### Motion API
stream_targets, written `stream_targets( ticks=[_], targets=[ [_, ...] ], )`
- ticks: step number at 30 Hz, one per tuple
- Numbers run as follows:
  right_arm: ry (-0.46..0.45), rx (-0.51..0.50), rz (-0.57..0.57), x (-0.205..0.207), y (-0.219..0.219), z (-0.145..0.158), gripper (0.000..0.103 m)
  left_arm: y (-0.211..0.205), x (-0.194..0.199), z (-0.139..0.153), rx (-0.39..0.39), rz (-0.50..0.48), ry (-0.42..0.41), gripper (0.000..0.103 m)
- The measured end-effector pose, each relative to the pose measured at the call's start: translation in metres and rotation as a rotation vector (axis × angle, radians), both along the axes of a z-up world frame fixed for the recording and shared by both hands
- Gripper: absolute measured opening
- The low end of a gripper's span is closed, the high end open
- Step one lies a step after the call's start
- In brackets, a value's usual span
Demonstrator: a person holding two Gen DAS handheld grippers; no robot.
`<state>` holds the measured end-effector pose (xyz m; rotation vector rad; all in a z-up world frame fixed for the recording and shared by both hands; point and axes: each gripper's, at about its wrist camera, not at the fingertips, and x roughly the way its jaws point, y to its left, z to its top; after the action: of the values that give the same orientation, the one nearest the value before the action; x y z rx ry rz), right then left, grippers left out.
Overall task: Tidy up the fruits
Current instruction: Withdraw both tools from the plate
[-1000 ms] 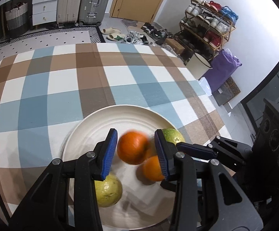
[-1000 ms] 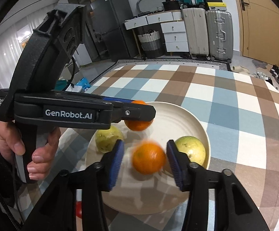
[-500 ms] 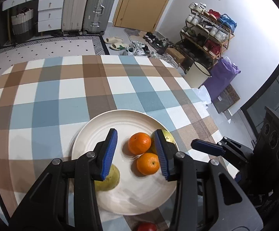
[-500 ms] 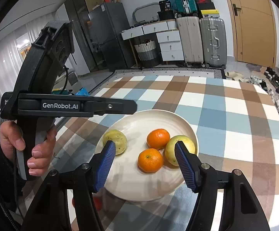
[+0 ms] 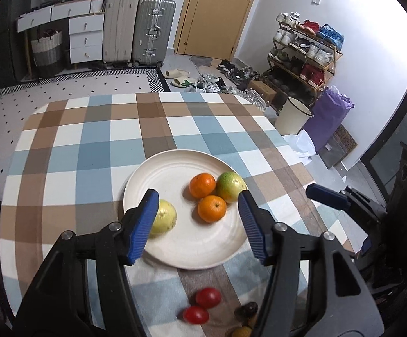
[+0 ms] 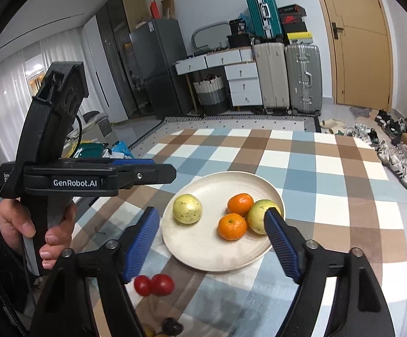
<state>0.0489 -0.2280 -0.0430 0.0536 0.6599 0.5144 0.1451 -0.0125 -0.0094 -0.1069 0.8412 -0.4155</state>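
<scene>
A cream plate (image 5: 158,174) (image 6: 212,185) on the checked tablecloth holds two oranges (image 5: 212,208) (image 6: 232,226), a green-yellow fruit (image 5: 229,186) (image 6: 257,216) and a yellow fruit (image 5: 164,218) (image 6: 187,208). My left gripper (image 5: 199,224) is open and empty, raised above the plate's near side. My right gripper (image 6: 212,243) is open and empty, also above the plate's near edge. Two red tomatoes (image 5: 202,306) (image 6: 154,285) lie on the cloth in front of the plate. The left gripper's body (image 6: 91,179) shows at left in the right wrist view.
A dark fruit (image 5: 245,309) (image 6: 171,326) and a yellow one (image 5: 241,331) lie at the table's near edge. The right gripper's finger (image 5: 327,196) juts in at the plate's right. Beyond the table are suitcases, drawers, a shoe rack and a door.
Both grippers let go of their oranges on the plate, opened wide and drew back and up. The tomatoes near the table edge have come into view.
</scene>
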Motion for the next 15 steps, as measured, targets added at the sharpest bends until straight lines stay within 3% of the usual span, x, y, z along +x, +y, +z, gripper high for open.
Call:
stream_targets(
  ticks=[6,12,15],
  targets=[
    [-0.029,0.006,-0.005,-0.029,0.003,0.006,0.085,0.006,-0.040,0.010,0.011,0.033,-0.038,0.077],
    [-0.069,-0.001,0.006,-0.057,0.007,0.016,0.090,0.017,-0.073,0.013,0.014,0.078,-0.058,0.080],
    [-0.094,-0.014,0.000,-0.072,0.007,0.020,0.098,0.020,-0.091,0.012,0.020,0.090,-0.070,0.081]
  ],
)
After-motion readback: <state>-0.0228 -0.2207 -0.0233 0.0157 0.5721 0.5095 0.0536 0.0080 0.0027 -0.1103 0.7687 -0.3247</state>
